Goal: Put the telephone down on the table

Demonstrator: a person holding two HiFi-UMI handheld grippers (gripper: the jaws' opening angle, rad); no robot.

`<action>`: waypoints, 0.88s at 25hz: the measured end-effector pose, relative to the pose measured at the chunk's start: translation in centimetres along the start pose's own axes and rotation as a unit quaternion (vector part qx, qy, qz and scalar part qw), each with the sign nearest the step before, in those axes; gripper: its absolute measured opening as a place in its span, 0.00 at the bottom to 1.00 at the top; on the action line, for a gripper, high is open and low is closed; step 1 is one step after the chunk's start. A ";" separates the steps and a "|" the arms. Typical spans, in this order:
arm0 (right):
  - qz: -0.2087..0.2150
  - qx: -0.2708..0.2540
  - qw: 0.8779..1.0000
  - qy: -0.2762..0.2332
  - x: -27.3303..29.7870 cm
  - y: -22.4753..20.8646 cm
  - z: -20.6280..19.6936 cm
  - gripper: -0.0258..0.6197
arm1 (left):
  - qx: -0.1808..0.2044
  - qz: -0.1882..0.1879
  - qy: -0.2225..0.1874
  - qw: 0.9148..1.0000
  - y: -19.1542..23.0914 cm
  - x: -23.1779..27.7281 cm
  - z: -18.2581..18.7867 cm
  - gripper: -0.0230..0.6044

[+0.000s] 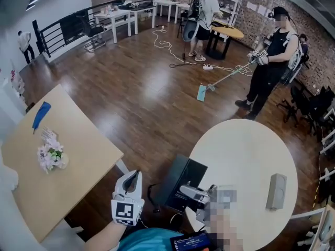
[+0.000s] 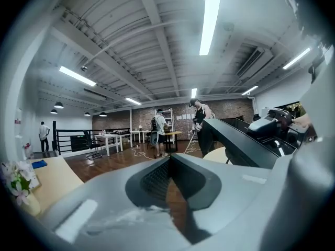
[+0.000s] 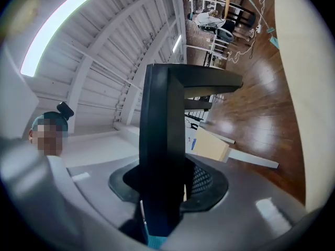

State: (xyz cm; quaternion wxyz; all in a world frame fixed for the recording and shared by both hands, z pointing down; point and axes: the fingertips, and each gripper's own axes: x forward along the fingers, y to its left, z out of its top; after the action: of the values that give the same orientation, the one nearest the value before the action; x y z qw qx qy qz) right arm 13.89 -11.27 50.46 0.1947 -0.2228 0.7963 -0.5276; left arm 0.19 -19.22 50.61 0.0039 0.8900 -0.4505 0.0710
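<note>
gripping the black telephone [image 1: 177, 184] edge-on, the right gripper [image 1: 198, 194] fingers hold it in the air beside the round desk [image 1: 246, 156], which lies just rightward. left gripper [image 1: 128, 195] fingers together, empty, farther away.

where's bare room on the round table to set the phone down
The round table is bare from its far rim down to its middle, left of the grey box. Its near-left edge is crowded by the right gripper and the telephone.
</note>
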 end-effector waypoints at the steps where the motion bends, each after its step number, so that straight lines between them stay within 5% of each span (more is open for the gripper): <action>1: -0.002 -0.002 1.000 0.007 1.2 0.0 -0.2 0.27 | -0.001 0.006 -0.001 1.000 1.1 -0.5 -0.1 0.06; 22: 0.031 -0.009 0.995 0.091 20.5 1.6 -6.2 0.27 | -0.022 0.111 -0.013 0.994 19.7 -12.1 -2.7 0.06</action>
State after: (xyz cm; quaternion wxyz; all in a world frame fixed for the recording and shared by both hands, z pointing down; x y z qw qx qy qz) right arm -6.67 -17.53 49.68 0.1361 -0.1510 0.8217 -0.5324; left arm -23.04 -21.07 50.56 0.0095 0.8353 -0.5475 0.0490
